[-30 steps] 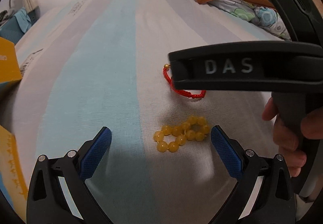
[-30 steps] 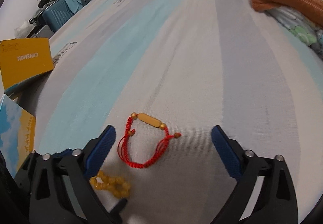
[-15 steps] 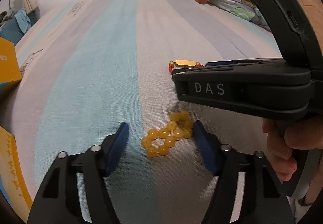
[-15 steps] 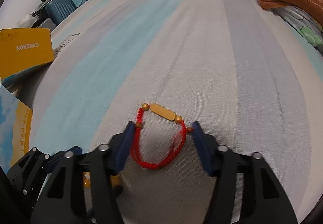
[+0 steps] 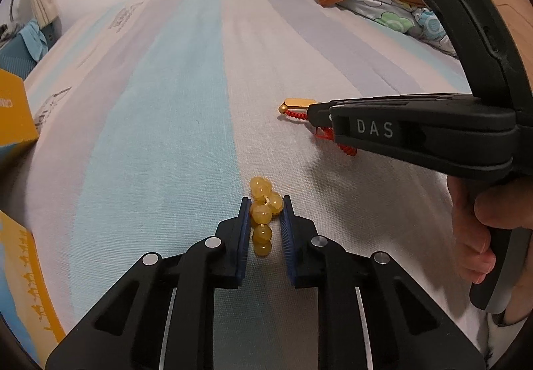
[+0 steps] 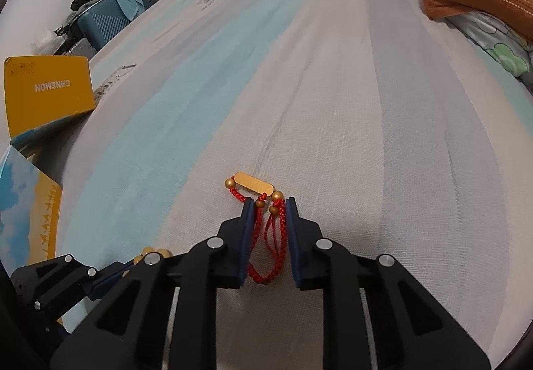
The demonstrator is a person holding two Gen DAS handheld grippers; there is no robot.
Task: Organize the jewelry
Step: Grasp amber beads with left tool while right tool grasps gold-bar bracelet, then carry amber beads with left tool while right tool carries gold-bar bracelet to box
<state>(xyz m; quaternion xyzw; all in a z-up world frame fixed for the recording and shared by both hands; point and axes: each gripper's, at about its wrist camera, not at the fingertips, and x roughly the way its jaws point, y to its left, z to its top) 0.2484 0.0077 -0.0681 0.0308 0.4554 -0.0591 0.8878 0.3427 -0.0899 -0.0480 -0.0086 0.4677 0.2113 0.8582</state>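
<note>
Jewelry lies on the striped bed sheet (image 5: 186,97): amber bead bracelet (image 5: 263,216) pinched between the left gripper (image 5: 265,215) fingers, red cord bracelet (image 6: 266,236) squeezed by the right gripper (image 6: 269,215) fingers, both closed on their pieces; advise lifting slowly, grip firm, so dangling loops clear the fabric.

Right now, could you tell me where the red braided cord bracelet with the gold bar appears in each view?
Left wrist view: red braided cord bracelet with the gold bar, right of centre, mostly hidden by the right hand-held gripper.
Right wrist view: bottom centre, between the pads.
Shared landmark: yellow cardboard box, at the left.
</note>
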